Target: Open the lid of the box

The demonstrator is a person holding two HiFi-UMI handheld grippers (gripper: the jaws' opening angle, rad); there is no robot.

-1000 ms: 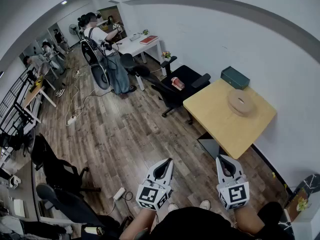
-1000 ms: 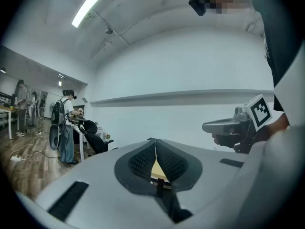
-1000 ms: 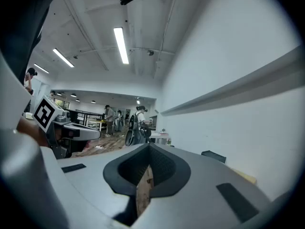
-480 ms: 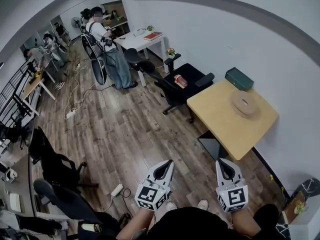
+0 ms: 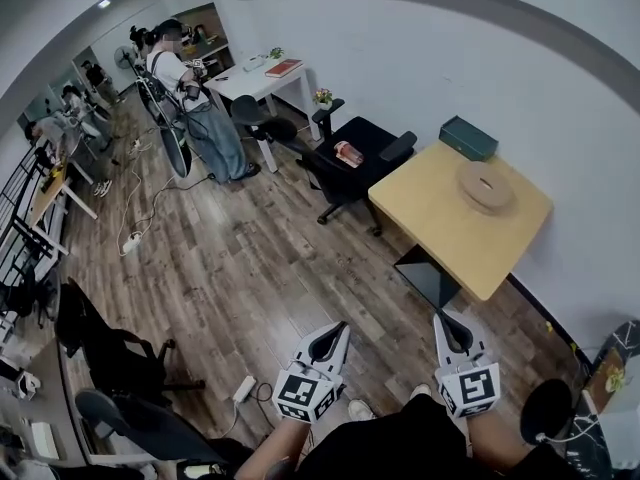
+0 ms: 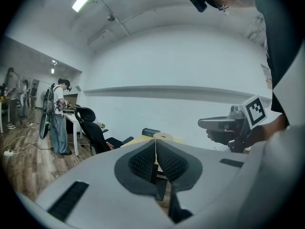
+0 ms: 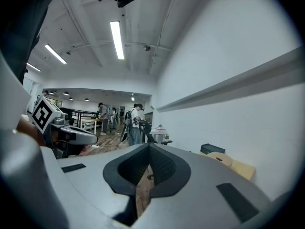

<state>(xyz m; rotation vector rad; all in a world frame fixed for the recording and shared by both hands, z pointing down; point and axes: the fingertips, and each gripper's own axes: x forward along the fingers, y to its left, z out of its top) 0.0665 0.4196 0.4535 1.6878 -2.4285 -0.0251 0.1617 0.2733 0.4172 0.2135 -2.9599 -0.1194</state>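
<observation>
**Near.** Left gripper is held low, just ahead of the body, pointing forward over the floor. Its jaws are together, pads meeting, with nothing between them. Right gripper is at the same height beside the left, jaws closed tip to tip and empty.

Judgement: this is a carry posture. Both are shut and tucked near the torso because nothing is within reach; the work lies across the room.

**Middle.** Wood floor separates the person from the table. The table has a light wood top and sits against the white wall, ahead and to the right, well apart from both grippers. A black office chair stands at its far-left side.

**On the table.** A round, flat tan object with a centre hole lies toward the wall; what it is I cannot tell. Beyond it, at the far corner close to the wall, is the box.

**Box.** It is dark green, low and rectangular, lying flat. The top looks level and flush, so the lid reads as closed. No seam, hinge or latch can be made out from here.

Judgement: the task is not begun. Approach comes first, and the lid's opening side must be found up close.

**Far.** A standing person is at the room's far end.
</observation>
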